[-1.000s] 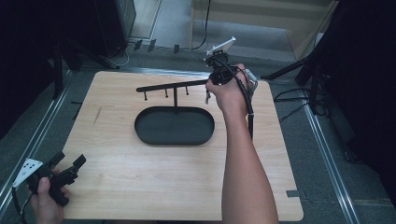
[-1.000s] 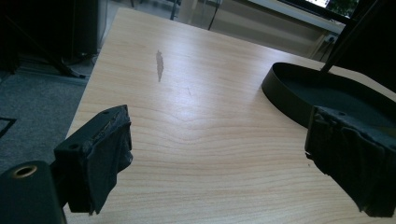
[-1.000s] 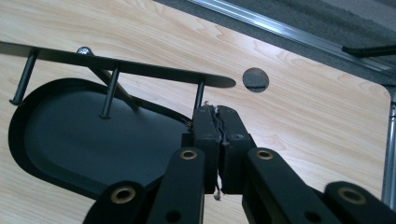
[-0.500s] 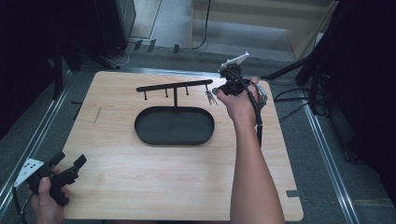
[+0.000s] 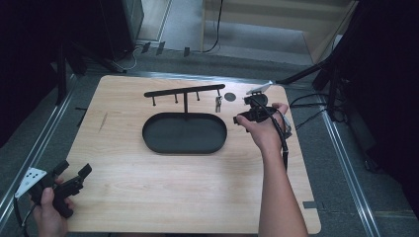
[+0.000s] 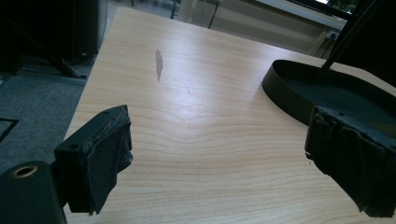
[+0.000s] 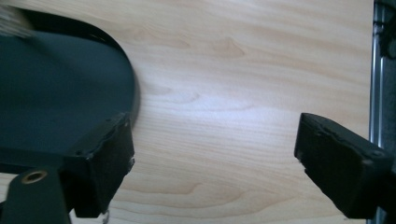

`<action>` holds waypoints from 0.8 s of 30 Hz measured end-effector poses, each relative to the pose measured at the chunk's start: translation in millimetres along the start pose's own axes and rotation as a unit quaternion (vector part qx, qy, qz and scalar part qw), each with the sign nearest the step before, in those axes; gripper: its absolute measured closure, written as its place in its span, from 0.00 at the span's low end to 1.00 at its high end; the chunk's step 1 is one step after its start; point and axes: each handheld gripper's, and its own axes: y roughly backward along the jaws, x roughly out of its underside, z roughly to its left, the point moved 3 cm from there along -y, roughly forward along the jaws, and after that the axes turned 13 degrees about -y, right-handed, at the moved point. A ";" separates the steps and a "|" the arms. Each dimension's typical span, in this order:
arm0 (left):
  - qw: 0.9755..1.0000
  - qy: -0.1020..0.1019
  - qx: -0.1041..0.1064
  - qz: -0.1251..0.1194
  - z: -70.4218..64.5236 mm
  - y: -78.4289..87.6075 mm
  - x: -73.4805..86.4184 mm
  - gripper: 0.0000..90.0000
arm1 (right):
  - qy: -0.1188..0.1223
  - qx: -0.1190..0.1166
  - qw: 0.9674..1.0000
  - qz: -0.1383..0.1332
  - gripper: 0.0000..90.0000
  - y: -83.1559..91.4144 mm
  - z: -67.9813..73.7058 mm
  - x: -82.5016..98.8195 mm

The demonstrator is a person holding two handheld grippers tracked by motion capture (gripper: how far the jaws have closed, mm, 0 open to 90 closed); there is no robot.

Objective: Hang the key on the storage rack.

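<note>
High view: wooden table (image 5: 148, 197) carried a black stand (image 5: 184, 92) with an oval tray base (image 5: 184, 134) near the far edge, middle. A small metallic item (image 5: 218, 102) hung from the hook nearest the bar's right end. A dark round spot (image 5: 230, 97) sat on the table just right of it. Right gripper (image 5: 242, 117) was held just right of the tray, near the table's right edge, its jaws just opened with nothing between them. Left gripper (image 5: 74, 177) sat at the near left corner, jaws spread, empty.

Left gripper view: both jaws stood wide over bare wood, tray rim (image 6: 285, 86) at upper right, apart from them.

Right gripper view: jaws stood wide, nothing between them but tabletop; tray edge (image 7: 133, 95) lay beside the left jaw, with the table's right edge behind the other.
</note>
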 end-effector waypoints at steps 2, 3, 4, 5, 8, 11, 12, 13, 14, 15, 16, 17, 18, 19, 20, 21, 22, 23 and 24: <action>1.000 0.000 0.000 0.000 -0.1 -0.2 0.0 0.09 | -0.014 -0.008 1.000 0.010 0.00 -10.4 -9.5 10.1; 1.000 0.000 0.000 0.000 0.0 -0.2 0.0 0.09 | -0.016 -0.011 1.000 0.013 0.00 -13.2 -11.9 13.8; 1.000 0.001 0.000 0.000 0.0 -0.2 0.0 0.09 | -0.008 -0.012 1.000 0.009 0.00 -15.6 -14.4 17.6; 1.000 0.001 0.000 0.000 0.1 -0.2 0.0 0.09 | -0.004 -0.016 1.000 0.004 0.00 -17.4 -16.3 21.8; 1.000 0.000 -0.001 0.001 -0.2 -0.2 0.0 0.09 | -0.008 -0.023 1.000 0.007 0.00 -25.4 -24.4 33.3; 1.000 -0.001 -0.001 0.000 -0.4 -0.4 -0.1 0.09 | -0.017 -0.030 0.999 0.009 0.00 -29.6 -29.7 41.2; 1.000 -0.002 -0.002 0.000 -0.6 -0.5 -0.1 0.09 | -0.026 -0.035 0.999 0.008 0.00 -33.0 -35.3 49.7; 1.000 -0.003 -0.002 0.001 -0.7 -0.6 -0.2 0.09 | -0.030 -0.039 0.999 0.003 0.00 -34.4 -38.3 53.9; 1.000 -0.004 -0.002 0.001 -0.9 -0.8 -0.2 0.09 | -0.035 -0.041 0.999 0.000 0.00 -35.8 -41.6 58.1; 1.000 -0.004 -0.002 0.001 -0.9 -0.8 -0.2 0.09 | -0.041 -0.044 0.998 -0.003 0.00 -37.3 -45.0 62.5; 1.000 -0.005 -0.002 0.002 -1.2 -0.9 -0.3 0.09 | -0.047 -0.046 0.998 -0.006 0.00 -38.9 -48.4 67.1; 1.000 -0.005 -0.002 0.002 -1.2 -0.9 -0.3 0.09 | -0.047 -0.046 0.998 -0.006 0.00 -38.9 -48.4 67.1; 1.000 -0.005 -0.002 0.002 -1.1 -0.8 -0.3 0.09 | -0.050 -0.052 0.997 -0.014 0.00 -42.4 -55.3 76.7; 1.000 -0.005 -0.002 0.002 -1.1 -0.8 -0.3 0.09 | -0.050 -0.052 0.997 -0.014 0.00 -42.4 -55.3 76.7; 1.000 -0.005 -0.002 0.002 -1.1 -0.9 -0.3 0.09 | -0.055 -0.055 0.997 -0.027 0.00 -44.3 -62.4 86.3; 1.000 -0.005 -0.002 0.002 -1.2 -0.8 -0.3 0.09 | -0.058 -0.058 0.996 -0.037 0.00 -44.8 -66.4 91.0; 1.000 -0.006 -0.003 0.002 -1.3 -0.8 -0.3 0.09 | -0.062 -0.056 0.995 -0.053 0.00 -44.7 -70.7 95.7; 1.000 -0.006 -0.003 0.002 -1.3 -0.8 -0.3 0.09 | -0.062 -0.056 0.995 -0.053 0.00 -44.7 -70.7 95.7; 1.000 -0.007 -0.003 0.003 -1.4 -0.8 -0.2 0.09 | -0.068 -0.050 0.993 -0.086 0.00 -44.7 -81.4 104.8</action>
